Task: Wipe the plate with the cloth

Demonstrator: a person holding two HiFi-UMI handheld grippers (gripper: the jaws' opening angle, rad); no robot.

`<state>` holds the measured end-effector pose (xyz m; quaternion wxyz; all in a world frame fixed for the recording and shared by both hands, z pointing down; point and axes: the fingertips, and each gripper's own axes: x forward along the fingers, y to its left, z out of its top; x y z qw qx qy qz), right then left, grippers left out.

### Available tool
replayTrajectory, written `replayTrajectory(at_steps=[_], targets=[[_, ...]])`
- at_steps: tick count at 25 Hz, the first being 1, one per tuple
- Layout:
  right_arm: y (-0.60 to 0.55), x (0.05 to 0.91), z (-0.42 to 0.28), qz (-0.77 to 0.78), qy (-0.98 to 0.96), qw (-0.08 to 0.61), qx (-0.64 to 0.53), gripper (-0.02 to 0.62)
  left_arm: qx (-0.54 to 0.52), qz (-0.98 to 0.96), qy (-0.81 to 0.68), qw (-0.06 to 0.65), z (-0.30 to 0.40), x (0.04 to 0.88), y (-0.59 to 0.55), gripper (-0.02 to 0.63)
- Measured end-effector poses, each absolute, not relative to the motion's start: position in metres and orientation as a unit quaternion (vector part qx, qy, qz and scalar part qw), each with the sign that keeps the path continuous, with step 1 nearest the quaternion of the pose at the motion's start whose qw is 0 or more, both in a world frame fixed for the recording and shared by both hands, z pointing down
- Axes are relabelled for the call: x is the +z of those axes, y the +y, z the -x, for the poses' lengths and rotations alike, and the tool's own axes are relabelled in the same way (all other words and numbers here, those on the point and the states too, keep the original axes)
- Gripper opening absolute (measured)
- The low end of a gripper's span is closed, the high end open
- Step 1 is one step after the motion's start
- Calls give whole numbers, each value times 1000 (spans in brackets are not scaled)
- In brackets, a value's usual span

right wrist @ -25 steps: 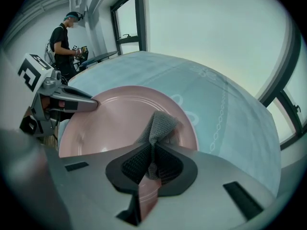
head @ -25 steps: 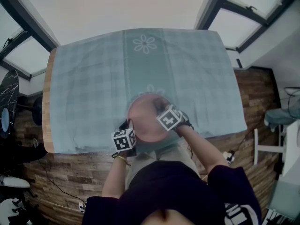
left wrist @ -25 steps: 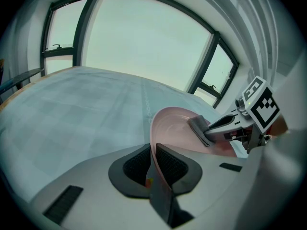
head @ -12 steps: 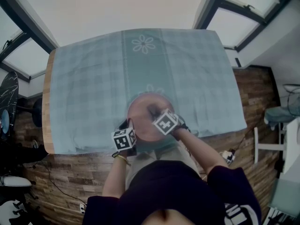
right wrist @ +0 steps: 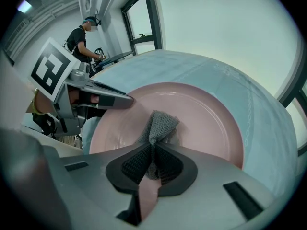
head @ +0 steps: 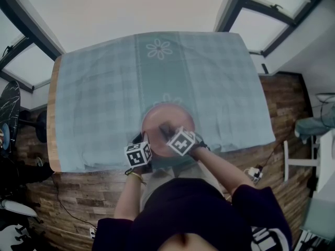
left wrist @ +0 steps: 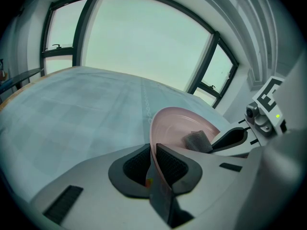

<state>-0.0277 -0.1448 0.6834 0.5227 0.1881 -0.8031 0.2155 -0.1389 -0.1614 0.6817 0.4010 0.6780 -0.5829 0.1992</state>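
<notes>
Now right gripper (right wrist: 152,147) pinches cloth (right wrist: 160,123) against the plate (right wrist: 211,116), left gripper (left wrist: 152,150) clamping its rim.

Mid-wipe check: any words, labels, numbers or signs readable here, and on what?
No readable words or numbers anywhere.
Left cube on the left gripper: square black-and-white code, no letters.
Right cube on the right gripper: the same.
White print on the person's top: cut off, unreadable.
</notes>
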Motion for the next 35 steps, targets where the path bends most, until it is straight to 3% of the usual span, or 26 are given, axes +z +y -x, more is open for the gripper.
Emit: replayTrajectory(at_steps=[27, 35], targets=[[-79, 677, 63, -82, -826, 517, 209, 32, 201, -674, -590, 397, 139, 682, -161, 49], [-92, 658, 58, -100, -838, 485, 228, 32, 201, -673, -591, 397, 139, 682, -162, 49]])
